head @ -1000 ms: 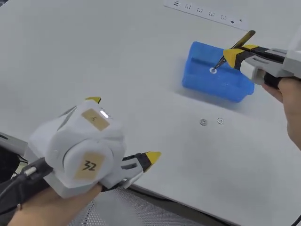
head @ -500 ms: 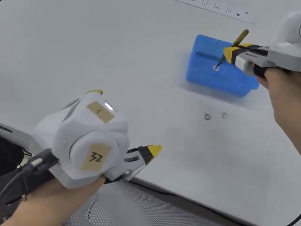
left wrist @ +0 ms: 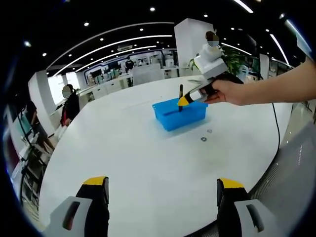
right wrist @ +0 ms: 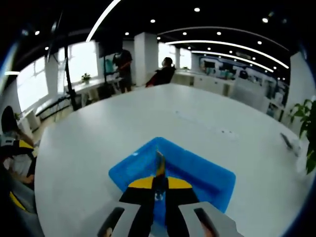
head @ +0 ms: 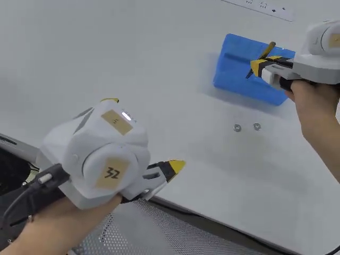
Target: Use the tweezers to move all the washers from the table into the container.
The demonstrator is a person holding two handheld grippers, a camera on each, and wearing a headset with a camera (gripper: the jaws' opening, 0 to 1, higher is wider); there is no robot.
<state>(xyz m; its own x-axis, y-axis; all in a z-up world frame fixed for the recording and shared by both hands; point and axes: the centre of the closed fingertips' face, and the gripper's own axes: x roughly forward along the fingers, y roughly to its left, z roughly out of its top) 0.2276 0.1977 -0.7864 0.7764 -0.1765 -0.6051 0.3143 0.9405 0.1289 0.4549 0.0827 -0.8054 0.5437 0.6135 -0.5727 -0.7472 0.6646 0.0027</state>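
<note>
Over the blue container (head: 234, 79) at the far right, my right gripper (head: 258, 66) is shut on gold tweezers (head: 267, 49), whose dark tip points down into the bin. The right gripper view has the tweezers (right wrist: 159, 165) clamped between the jaws above the container (right wrist: 202, 175). Two small washers (head: 237, 127) (head: 257, 126) lie side by side on the white table, just in front of the bin. My left gripper (head: 142, 133) hovers open at the table's near edge with nothing between its fingers. Its own view shows the left gripper (left wrist: 163, 185) open, the bin (left wrist: 173, 118) and a washer (left wrist: 203, 139) far ahead.
A white power strip (head: 263, 5) lies at the table's far edge behind the bin. The table's near edge (head: 212, 218) runs below the left gripper, with a grey mesh surface under it. People sit at desks far off in the room.
The tweezers' tip was low inside the bin with a washer at it; now it is lifted and no washer shows at it. The head camera has shifted.
</note>
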